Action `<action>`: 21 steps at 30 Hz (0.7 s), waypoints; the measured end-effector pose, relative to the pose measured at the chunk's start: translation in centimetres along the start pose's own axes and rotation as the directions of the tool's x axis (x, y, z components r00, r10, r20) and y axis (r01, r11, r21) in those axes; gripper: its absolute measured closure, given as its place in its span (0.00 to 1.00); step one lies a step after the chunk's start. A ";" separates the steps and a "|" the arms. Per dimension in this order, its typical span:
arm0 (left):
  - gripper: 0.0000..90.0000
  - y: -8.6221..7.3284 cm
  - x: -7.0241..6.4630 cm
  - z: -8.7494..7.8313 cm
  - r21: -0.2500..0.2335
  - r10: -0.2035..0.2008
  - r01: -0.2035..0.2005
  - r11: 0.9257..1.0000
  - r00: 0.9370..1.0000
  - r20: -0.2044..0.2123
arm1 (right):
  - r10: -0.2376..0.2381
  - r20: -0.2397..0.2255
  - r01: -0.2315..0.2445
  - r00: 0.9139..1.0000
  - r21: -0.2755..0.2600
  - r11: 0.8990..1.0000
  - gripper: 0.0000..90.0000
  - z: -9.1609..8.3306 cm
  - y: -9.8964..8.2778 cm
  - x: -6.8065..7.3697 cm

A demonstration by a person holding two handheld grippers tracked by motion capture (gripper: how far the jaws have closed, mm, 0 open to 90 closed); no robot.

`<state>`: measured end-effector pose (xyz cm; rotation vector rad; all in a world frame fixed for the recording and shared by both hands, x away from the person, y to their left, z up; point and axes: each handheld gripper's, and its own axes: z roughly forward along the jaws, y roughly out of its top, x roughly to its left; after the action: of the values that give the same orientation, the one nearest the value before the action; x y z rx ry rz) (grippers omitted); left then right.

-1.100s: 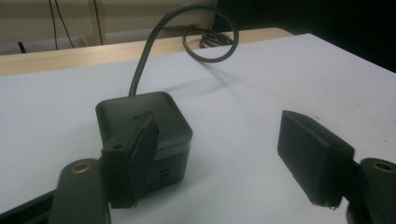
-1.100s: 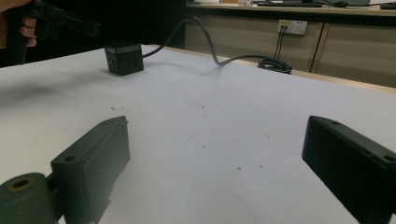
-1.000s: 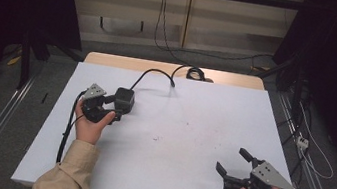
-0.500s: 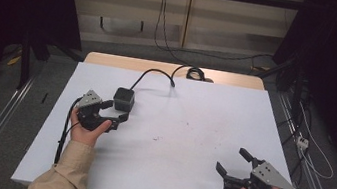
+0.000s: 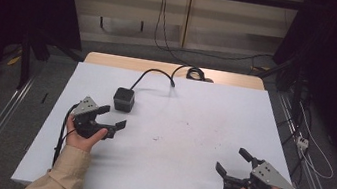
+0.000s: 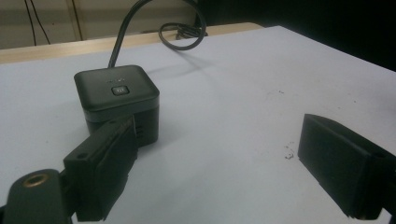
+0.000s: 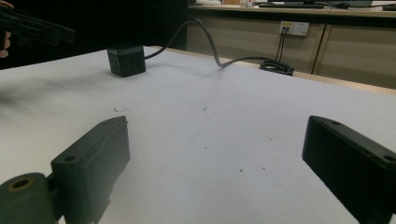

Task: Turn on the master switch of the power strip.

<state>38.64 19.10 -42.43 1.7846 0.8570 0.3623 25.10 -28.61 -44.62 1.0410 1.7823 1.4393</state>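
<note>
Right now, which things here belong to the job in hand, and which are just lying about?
In the job:
black cube power block, its cable
left gripper, open beside the block

Lying about:
wall socket
floor cables
right gripper, idle, open

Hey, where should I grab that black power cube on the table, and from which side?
Probably best to grip the black power cube across its two flat side walls, coming from the near side with the left gripper. Its cable leaves the far side, so near and side faces are free. It sits upright, button on top, so level jaws fit it squarely.
</note>
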 end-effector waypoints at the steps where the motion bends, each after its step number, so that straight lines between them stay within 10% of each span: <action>1: 0.13 -0.1 0.0 -0.1 -0.007 -0.004 0.004 1.000 1.000 0.004 | 0.001 -0.001 -0.001 1.000 0.000 1.000 0.08 0.0 0.0 0.0; 21: 0.12 -1.5 0.8 -2.7 -0.021 -0.015 0.015 1.000 1.000 -0.006 | -0.003 -0.002 0.003 1.000 -0.002 1.000 0.08 0.0 0.0 0.0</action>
<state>36.96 21.78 -42.93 1.7578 0.8671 0.3663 25.09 -28.55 -44.59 1.0361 1.7831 1.4405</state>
